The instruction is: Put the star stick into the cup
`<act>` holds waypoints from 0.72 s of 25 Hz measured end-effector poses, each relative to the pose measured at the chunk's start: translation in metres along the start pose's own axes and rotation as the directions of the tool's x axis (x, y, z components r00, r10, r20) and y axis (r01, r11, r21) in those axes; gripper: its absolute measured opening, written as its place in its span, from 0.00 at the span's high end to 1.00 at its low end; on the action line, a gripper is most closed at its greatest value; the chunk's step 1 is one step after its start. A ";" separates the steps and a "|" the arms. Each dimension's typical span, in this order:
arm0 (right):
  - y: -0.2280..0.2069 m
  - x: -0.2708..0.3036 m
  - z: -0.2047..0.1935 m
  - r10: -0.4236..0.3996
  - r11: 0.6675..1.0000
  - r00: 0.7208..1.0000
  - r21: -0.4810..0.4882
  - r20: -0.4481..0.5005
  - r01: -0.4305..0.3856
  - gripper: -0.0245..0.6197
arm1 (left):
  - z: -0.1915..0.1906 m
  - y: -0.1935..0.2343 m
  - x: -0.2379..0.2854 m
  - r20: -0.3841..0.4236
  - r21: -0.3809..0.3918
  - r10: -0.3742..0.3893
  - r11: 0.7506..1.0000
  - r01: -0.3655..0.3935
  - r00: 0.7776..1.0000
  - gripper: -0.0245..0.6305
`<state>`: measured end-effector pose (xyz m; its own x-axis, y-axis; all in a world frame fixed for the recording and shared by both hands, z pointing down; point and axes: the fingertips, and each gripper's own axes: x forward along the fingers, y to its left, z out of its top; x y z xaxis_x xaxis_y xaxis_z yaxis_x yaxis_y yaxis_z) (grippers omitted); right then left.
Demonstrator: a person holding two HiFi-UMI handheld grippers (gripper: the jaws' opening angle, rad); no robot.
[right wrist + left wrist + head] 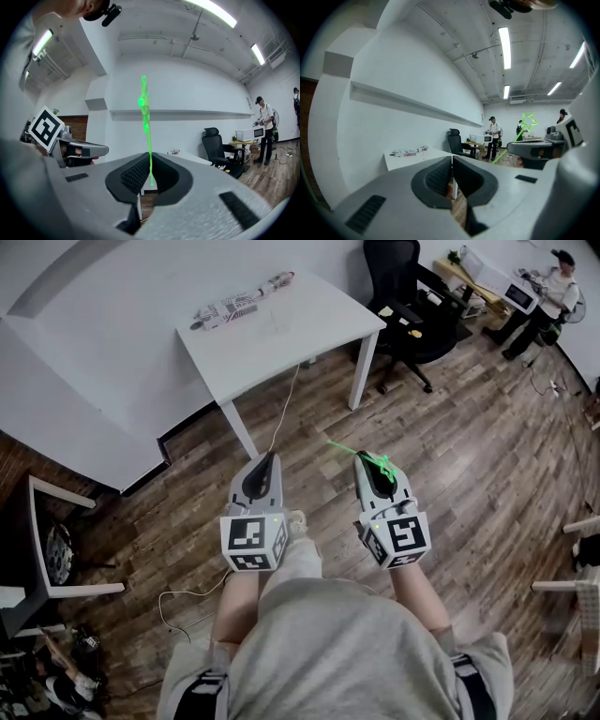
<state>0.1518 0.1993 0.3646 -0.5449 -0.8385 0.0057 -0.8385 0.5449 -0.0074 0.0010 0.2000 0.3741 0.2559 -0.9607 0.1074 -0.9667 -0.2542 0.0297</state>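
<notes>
The green star stick [361, 456] is thin, with a star outline at one end [528, 121]. My right gripper [369, 457] is shut on its shaft, and the stick [146, 122] rises straight up from between the pads in the right gripper view. My left gripper [270, 457] hangs beside it, a hand's width to the left, shut and holding nothing; its pads meet [452, 159]. Both grippers hover over the wooden floor, short of a white table [281, 334]. A long red-and-white patterned thing [239, 304] lies on its side on that table; I cannot tell whether it is the cup.
A black office chair [403, 296] stands right of the table. A person [553, 287] stands at a desk in the far right corner. A white cable [281, 418] trails across the floor. A low white frame [56, 549] stands at the left.
</notes>
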 end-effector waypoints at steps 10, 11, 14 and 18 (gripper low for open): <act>-0.026 0.116 0.008 -0.001 1.000 1.000 -0.019 -0.002 0.001 0.94 | 0.009 0.065 0.096 -0.005 -0.017 -0.016 1.000 0.016 1.000 0.95; -0.029 0.128 0.010 -0.003 1.000 1.000 -0.020 0.000 0.003 0.94 | 0.011 0.071 0.106 -0.006 -0.018 -0.018 1.000 0.018 1.000 0.95; -0.038 0.163 0.015 -0.009 1.000 1.000 -0.022 -0.002 0.009 0.94 | 0.019 0.091 0.137 -0.004 -0.022 -0.023 1.000 0.023 1.000 0.95; -0.047 0.207 0.018 -0.014 0.999 1.000 -0.030 0.005 0.014 0.94 | 0.025 0.115 0.174 -0.007 -0.018 -0.034 0.999 0.034 0.999 0.95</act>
<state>0.0787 0.0002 0.3478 -0.5331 -0.8461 0.0012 -0.8458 0.5330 0.0226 -0.0652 0.0004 0.3713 0.2886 -0.9508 0.1129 -0.9573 -0.2846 0.0509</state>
